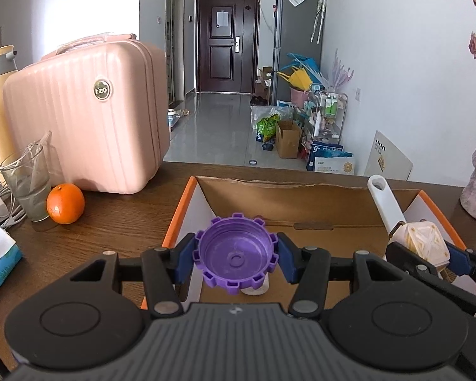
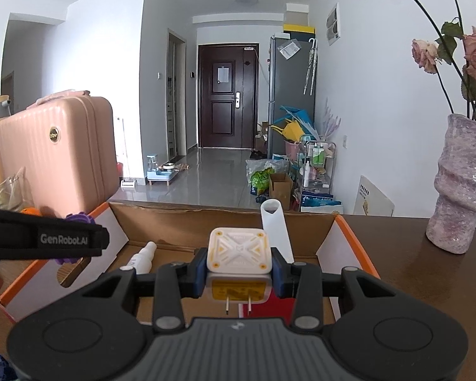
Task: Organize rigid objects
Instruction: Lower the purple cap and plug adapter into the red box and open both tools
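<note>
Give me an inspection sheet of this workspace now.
Surface: dark wooden table.
Job's things: cardboard box holds a white handle and a small white bottle.
Clutter: orange, glass, pink suitcase, vase.
Grippers: left gripper shut on purple cap; right gripper shut on white charger, both over the box.
Cables: white cables by the glass.
Surroundings: dark door, fridge, floor clutter.

Bright, even daylight, sharp focus, strong fisheye bending at edges.
</note>
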`<move>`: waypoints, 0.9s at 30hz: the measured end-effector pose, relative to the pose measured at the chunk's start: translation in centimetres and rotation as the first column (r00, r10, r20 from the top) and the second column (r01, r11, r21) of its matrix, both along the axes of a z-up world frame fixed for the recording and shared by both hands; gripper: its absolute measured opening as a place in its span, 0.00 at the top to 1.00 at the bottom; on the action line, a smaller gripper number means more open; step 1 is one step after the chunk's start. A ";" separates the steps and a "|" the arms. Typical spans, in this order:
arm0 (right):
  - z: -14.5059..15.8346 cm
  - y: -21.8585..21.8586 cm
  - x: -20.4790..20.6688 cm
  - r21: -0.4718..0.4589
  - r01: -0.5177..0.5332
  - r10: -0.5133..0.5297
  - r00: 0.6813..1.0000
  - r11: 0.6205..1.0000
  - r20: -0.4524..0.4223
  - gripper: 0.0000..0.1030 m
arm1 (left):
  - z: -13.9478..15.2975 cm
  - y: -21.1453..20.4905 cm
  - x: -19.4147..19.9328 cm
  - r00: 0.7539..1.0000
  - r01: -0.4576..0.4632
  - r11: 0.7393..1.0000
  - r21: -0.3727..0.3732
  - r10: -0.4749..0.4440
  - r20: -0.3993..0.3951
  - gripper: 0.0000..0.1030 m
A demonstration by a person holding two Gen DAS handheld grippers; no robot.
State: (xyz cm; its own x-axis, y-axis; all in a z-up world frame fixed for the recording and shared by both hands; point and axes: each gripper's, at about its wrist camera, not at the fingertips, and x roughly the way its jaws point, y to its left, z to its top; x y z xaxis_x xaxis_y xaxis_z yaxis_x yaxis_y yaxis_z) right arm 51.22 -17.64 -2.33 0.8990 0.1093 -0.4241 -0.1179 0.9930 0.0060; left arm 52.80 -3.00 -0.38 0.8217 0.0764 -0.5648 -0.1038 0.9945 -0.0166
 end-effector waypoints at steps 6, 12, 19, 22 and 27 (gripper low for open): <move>-0.3 0.0 0.6 -0.007 -0.010 0.010 1.000 1.000 -0.014 0.63 | -0.4 0.0 0.6 1.000 0.005 1.000 0.008 -0.005 -0.014 0.47; -0.3 -0.1 0.9 -0.018 -0.003 0.002 0.999 1.000 -0.048 0.52 | -0.3 0.3 0.6 1.000 0.010 1.000 0.000 -0.010 -0.016 0.28; 0.4 -0.5 0.4 -0.020 0.056 -0.056 0.998 0.998 -0.009 0.07 | 0.2 0.9 0.1 0.999 -0.028 1.000 -0.001 0.028 0.022 0.03; 0.3 -0.5 0.5 -0.027 0.067 -0.067 0.998 0.997 -0.006 0.02 | 0.2 0.9 0.1 0.999 -0.029 1.000 0.003 0.029 0.021 0.02; 0.1 -0.6 0.6 -0.028 0.066 -0.066 0.998 0.997 -0.013 0.00 | 0.2 0.9 0.2 0.999 -0.034 0.999 0.005 0.034 0.021 0.00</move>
